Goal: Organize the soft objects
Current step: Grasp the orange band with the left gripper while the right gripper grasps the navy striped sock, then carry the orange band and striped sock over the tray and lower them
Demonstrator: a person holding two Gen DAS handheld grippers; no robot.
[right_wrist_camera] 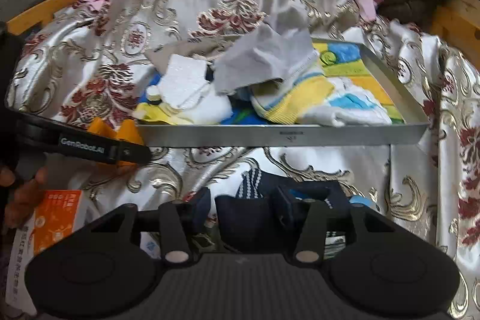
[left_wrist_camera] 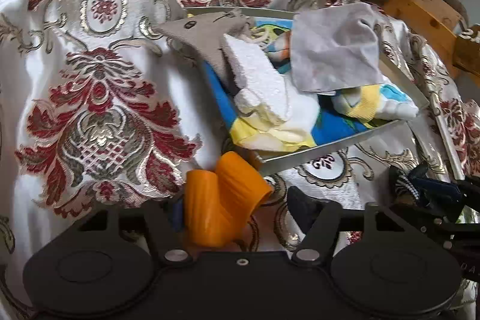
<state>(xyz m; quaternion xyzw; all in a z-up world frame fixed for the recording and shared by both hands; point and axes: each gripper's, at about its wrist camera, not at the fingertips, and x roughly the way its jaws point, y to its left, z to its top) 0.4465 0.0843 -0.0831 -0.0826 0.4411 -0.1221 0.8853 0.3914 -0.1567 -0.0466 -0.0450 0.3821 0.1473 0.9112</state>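
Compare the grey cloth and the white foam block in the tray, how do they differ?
The grey cloth is thin, limp and crumpled, draped over other items; the white foam block is thick, stiff and rough-edged. The cloth lies toward the tray's middle, the foam nearer its left end. Both sit on top of the pile.

Illumination: diffuse daylight, moderately bright, with no hard shadows. The satin bedspread (left_wrist_camera: 126, 98) shows soft sheen on its pale and gold areas. The tray (right_wrist_camera: 282, 135) front wall reflects evenly. Both views exhibit strong fisheye curvature and dark vignetting at the corners. Overall sharpness is soft, and the nearest foreground parts are slightly blurred.
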